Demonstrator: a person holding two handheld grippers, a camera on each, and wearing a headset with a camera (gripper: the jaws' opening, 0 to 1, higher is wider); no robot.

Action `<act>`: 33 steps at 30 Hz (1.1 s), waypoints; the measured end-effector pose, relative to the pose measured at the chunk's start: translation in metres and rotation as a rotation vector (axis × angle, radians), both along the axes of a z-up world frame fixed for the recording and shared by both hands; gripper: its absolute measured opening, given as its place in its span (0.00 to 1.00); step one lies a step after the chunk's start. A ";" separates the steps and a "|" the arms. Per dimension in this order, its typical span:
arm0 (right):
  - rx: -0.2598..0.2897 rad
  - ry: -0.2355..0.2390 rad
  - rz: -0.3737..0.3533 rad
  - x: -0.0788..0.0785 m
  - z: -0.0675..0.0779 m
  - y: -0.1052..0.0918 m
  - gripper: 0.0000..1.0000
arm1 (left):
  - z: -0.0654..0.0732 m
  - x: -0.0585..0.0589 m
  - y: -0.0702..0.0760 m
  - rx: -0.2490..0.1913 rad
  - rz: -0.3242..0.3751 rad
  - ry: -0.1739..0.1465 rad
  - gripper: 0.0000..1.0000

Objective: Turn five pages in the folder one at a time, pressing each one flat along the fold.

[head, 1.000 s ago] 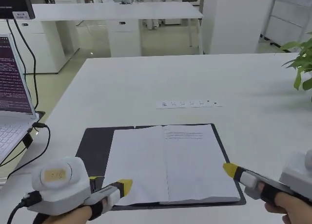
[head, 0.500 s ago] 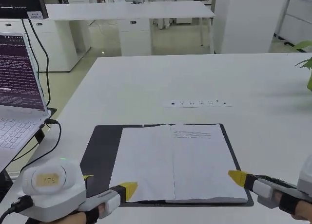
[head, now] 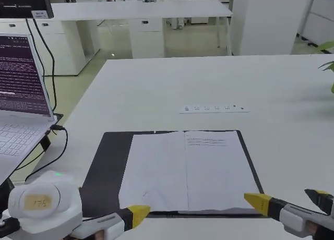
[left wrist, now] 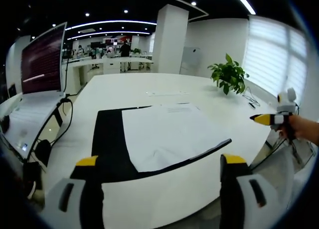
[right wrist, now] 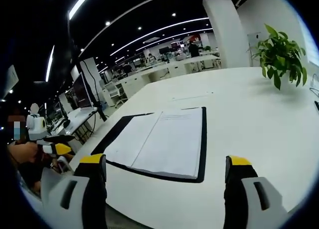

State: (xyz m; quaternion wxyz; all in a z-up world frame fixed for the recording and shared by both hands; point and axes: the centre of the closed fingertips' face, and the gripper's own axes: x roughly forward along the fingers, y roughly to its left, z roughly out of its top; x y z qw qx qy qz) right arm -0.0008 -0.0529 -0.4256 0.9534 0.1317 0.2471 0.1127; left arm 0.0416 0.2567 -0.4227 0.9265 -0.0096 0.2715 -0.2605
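I hold my left gripper (left wrist: 159, 162) just beside the near left corner of the flat black folder (head: 177, 172). Its yellow-tipped jaws are spread wide, with nothing between them. My right gripper (right wrist: 165, 160) is near the near right corner, also spread wide and empty. The folder lies open on the white table (head: 172, 83), with its white pages flat. Behind the folder, a thin white strip with small marks (head: 211, 109) lies on the table. At the left stands an open silver laptop (head: 21, 88). At the far right is a green leafy plant (left wrist: 229, 74).
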 end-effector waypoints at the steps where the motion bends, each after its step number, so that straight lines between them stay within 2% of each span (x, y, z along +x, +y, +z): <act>1: 0.009 -0.004 0.002 -0.001 0.001 0.000 1.00 | 0.000 0.000 0.001 0.000 0.002 -0.001 0.99; 11: -0.005 -0.002 0.008 -0.003 0.001 -0.004 1.00 | 0.001 0.002 0.006 0.005 0.014 -0.003 0.99; 16: -0.004 0.007 0.014 -0.004 -0.002 -0.003 1.00 | -0.002 0.008 -0.007 -0.014 0.009 0.009 0.99; 19: 0.004 0.005 0.016 -0.003 -0.002 -0.002 1.00 | -0.008 0.012 -0.024 -0.016 -0.023 0.021 0.99; 21: -0.002 0.007 0.022 -0.004 -0.002 -0.001 1.00 | -0.011 0.015 -0.040 0.000 -0.061 0.013 0.98; 28: -0.003 0.001 0.027 -0.005 -0.002 0.000 1.00 | -0.023 0.021 -0.100 0.024 -0.173 0.008 0.82; 31: -0.003 0.005 0.027 -0.006 -0.003 -0.001 1.00 | -0.028 0.022 -0.123 0.020 -0.206 0.011 0.80; 33: -0.001 0.006 0.030 -0.006 -0.004 -0.001 1.00 | -0.032 0.023 -0.136 0.034 -0.228 0.008 0.77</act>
